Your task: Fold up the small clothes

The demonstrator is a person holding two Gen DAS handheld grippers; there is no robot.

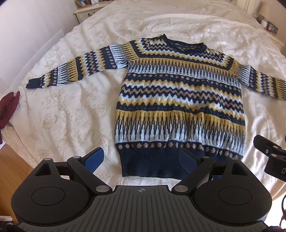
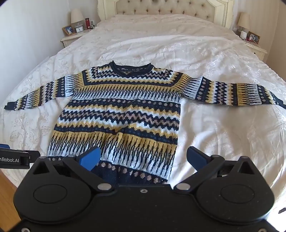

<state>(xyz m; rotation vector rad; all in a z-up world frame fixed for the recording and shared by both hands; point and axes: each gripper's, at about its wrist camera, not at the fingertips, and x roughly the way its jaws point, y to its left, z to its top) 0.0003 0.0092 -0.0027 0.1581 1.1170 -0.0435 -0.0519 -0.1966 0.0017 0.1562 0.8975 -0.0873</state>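
Note:
A patterned knit sweater [image 1: 180, 96] [image 2: 121, 114] in navy, yellow, white and tan lies flat on the bed, front up, both sleeves spread out sideways, collar at the far end. My left gripper [image 1: 141, 158] hangs open above the navy hem's left corner, nothing between its blue pads. My right gripper [image 2: 143, 158] is open too, hovering over the hem's right part. Each gripper's body shows at the edge of the other's view: the right one [image 1: 271, 155] and the left one [image 2: 16, 158].
A cream floral bedspread [image 1: 68, 110] covers the bed [image 2: 223, 125]. A dark red garment [image 1: 9, 108] lies at the bed's left edge. Nightstands [image 2: 71, 38] with lamps and frames flank the tufted headboard [image 2: 166, 10]. Wood floor [image 1: 12, 160] shows at lower left.

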